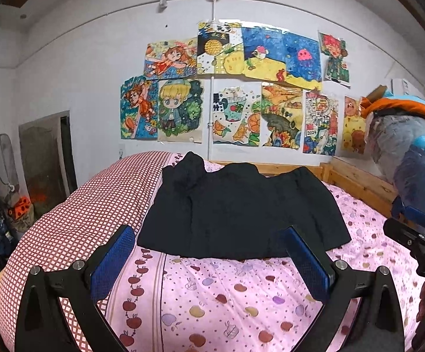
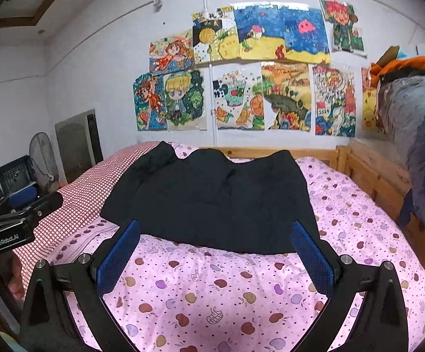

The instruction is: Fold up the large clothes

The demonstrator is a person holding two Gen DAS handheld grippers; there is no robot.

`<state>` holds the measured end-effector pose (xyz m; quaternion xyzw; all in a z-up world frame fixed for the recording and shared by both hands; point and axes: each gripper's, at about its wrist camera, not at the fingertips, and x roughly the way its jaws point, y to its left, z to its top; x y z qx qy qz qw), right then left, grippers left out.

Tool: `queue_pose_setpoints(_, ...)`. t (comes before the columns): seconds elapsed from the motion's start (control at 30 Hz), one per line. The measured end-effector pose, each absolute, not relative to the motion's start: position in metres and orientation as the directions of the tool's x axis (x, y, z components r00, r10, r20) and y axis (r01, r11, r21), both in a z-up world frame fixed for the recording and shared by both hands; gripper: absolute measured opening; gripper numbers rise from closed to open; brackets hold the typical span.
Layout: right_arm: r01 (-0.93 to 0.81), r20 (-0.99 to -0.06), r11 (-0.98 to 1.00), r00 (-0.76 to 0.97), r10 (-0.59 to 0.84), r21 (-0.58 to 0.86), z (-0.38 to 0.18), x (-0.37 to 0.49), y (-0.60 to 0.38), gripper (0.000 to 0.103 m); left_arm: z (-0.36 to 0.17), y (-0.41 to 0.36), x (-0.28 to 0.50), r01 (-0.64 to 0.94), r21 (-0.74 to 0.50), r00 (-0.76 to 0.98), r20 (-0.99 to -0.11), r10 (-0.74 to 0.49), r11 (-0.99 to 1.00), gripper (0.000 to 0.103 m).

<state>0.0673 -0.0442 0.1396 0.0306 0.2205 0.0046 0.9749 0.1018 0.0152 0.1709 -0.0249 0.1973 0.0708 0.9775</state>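
Note:
A large black garment (image 1: 236,211) (image 2: 212,202) lies spread on the pink fruit-print bed sheet (image 1: 227,299) (image 2: 221,296), its near hem facing me and a bunched part at its far left. My left gripper (image 1: 209,234) hovers open just short of the hem, blue pads (image 1: 111,264) wide apart, nothing between them. My right gripper (image 2: 215,228) is also open, its fingertips over the near hem, not touching cloth as far as I can tell. The other gripper's body shows at the right edge of the left wrist view and the left edge of the right wrist view.
A red-checked quilt (image 1: 74,226) (image 2: 95,182) lies along the bed's left side. A wooden bed frame (image 1: 359,179) (image 2: 367,167) bounds the far and right sides. Plastic-covered bundles (image 1: 411,152) (image 2: 417,111) are stacked at the right. Drawings cover the wall; a fan (image 1: 4,161) and crates stand at the left.

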Motion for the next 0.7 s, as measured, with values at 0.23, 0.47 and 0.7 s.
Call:
queue_pose_setpoints(0.23,0.036,-0.401,0.998,0.916,-0.009,0.060,0.113,0.051,-0.031,0.101,0.134,0.020,0.087,-0.161,-0.020,0.908,-0.395,0.140,0.987,0.103)
queue_pose_setpoints(0.47,0.050,-0.392,0.999,0.919,-0.048,-0.005,0.090,0.039,-0.026,0.101,0.108,0.025,0.079,-0.143,-0.022,0.910,-0.396,0.123,0.989,0.103)
queue_pose_setpoints(0.7,0.068,-0.409,0.998,0.911,-0.055,0.018,0.081,0.034,-0.027,0.101,0.107,0.016,0.072,-0.114,0.015,0.920,-0.376,0.111,0.993,0.103)
